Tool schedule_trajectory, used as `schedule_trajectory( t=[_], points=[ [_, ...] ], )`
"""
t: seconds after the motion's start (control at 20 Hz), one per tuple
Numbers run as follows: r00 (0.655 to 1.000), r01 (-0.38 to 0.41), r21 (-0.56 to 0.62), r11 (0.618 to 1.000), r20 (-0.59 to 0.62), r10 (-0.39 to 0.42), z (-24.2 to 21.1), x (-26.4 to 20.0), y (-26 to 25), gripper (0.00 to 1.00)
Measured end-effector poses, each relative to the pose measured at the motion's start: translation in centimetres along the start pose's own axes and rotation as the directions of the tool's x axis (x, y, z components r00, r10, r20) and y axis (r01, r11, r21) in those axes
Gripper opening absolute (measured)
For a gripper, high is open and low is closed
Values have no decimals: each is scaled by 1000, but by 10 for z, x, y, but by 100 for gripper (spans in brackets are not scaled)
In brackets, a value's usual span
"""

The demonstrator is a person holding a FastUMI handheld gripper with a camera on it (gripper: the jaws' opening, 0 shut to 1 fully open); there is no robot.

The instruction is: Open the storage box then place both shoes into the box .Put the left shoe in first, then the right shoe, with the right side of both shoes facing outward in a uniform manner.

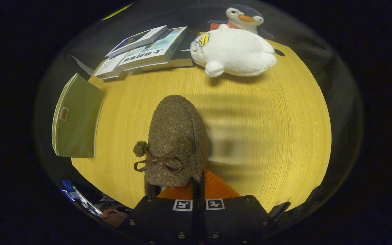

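A brown fuzzy shoe (175, 136) with a thin brown bow and pompoms points away from me over the yellow wooden table (267, 136). My gripper (197, 187) is shut on the rim of its opening, and the two fingers (216, 190) stand almost together with the edge pinched between them. The shoe's shadow falls on the table to its right, so it looks lifted. A green flat-sided box (77, 119) with a small label sits at the table's left edge, beyond and left of the fingers.
Several books (148, 47) lie stacked at the far side of the table. A white plush seal (233, 51) lies next to them, with a plush penguin (245, 17) behind it. A person's hand (114, 216) shows beside the gripper body.
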State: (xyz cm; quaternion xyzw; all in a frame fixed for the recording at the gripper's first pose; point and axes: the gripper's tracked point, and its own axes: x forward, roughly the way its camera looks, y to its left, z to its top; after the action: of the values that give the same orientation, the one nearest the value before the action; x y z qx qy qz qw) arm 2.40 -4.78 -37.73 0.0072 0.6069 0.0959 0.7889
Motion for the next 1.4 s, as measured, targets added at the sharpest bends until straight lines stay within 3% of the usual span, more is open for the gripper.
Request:
schedule_trajectory(
  t=[0.75, 1.4],
  points=[
    [994, -87, -119, 989, 57, 94, 51, -76, 108, 0],
    [976, -185, -305, 934, 55, 211, 100, -116, 231, 0]
  ],
)
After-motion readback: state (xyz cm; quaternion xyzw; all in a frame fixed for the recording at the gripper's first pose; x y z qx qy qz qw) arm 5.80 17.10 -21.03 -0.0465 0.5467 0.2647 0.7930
